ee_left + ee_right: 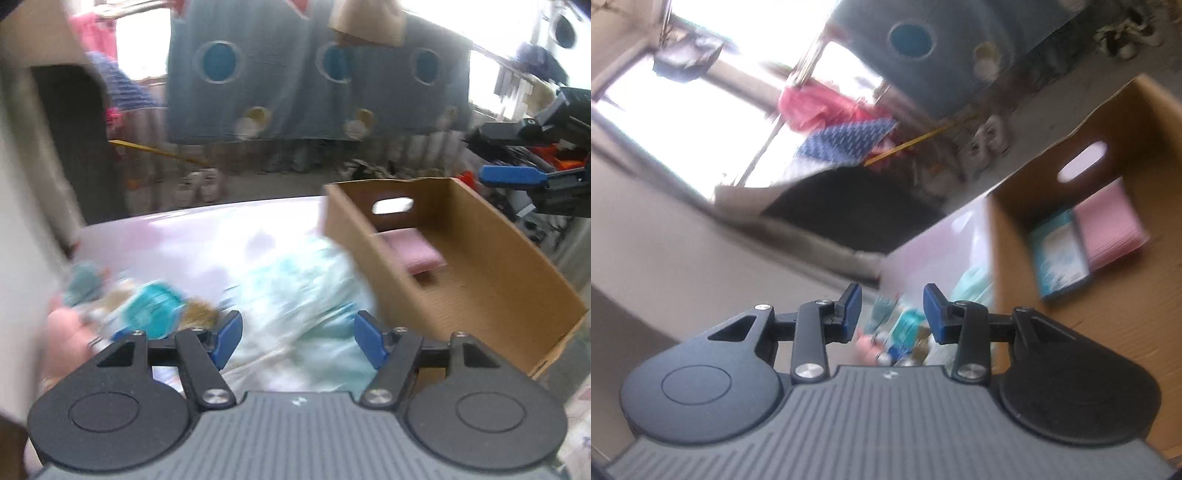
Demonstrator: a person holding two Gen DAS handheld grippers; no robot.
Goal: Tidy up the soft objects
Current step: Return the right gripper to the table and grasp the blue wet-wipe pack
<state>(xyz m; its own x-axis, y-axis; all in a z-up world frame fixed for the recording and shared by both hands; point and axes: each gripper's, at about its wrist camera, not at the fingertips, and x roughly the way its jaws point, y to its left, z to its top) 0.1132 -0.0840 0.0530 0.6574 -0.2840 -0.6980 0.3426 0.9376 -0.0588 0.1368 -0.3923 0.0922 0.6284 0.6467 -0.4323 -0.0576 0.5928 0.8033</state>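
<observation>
My left gripper [299,338] hangs open over a crumpled pale teal-and-white cloth [306,288] that lies on the pinkish table [192,229]; the cloth is blurred and the pads do not press on it. To its right stands an open cardboard box [491,280] with a folded pink cloth [413,251] inside. My right gripper [892,314] is open and tilted, with nothing between its fingers; in the left wrist view it hovers above the box's far right corner [480,155]. From the right wrist the box [1008,258] holds the pink cloth [1108,225] and a folded teal-and-white piece [1060,258].
Small teal and brown soft items [155,310] and a blurred pink shape [66,332] lie at the table's left. A blue cloth with round patches [295,74] hangs behind the table, with hanging clothes and bright windows beyond. Both views are motion-blurred.
</observation>
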